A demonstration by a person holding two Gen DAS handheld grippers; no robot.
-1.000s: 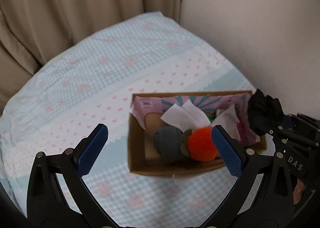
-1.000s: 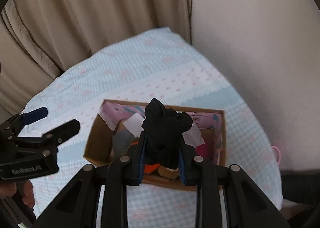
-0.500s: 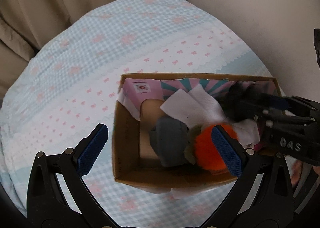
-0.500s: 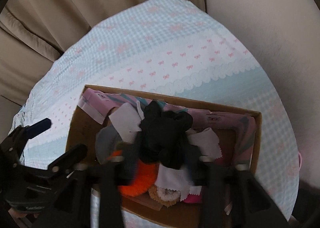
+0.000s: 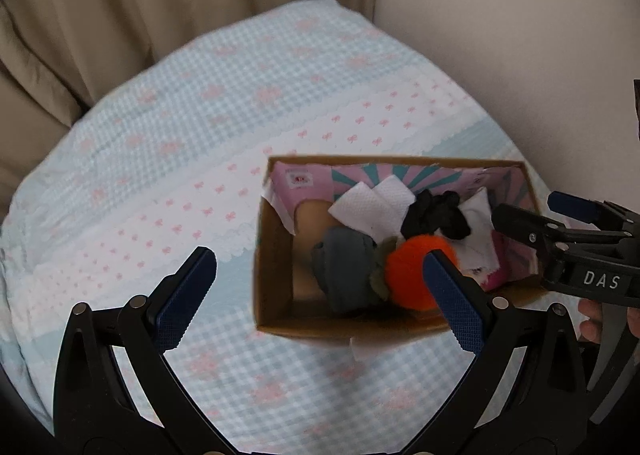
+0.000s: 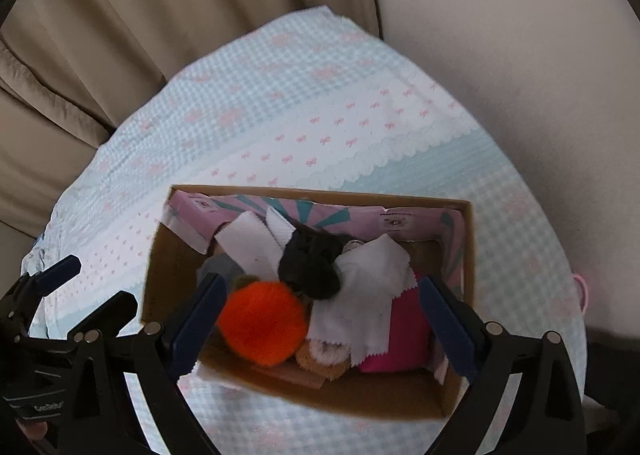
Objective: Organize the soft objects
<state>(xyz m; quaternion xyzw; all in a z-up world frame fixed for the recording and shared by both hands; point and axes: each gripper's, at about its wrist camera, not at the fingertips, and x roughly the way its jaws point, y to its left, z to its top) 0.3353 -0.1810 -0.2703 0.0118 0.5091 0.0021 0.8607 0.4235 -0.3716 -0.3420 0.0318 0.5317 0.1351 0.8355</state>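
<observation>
- Right gripper [image 6: 320, 313]: jaws just been opening, now standing wide and gripping nothing, hanging over the cardboard box [image 6: 160, 255].
- Black soft toy [image 6: 314, 265]: lying inside the box, between white cloths [image 6: 368, 295] and orange pompom [image 6: 262, 323].
- Left gripper [image 5: 316, 295]: standing wide, holding nothing, beside the box.

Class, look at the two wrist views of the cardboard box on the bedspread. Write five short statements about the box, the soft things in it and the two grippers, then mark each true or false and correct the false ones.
1. The black soft item lies inside the cardboard box. True.
2. The right gripper clamps the black item. False: its jaws have just been opening and stand wide, nothing pressed between them.
3. An orange pom-pom is in the box. True.
4. The box is empty. False: it holds several soft things.
5. The left gripper is open. True.
</observation>
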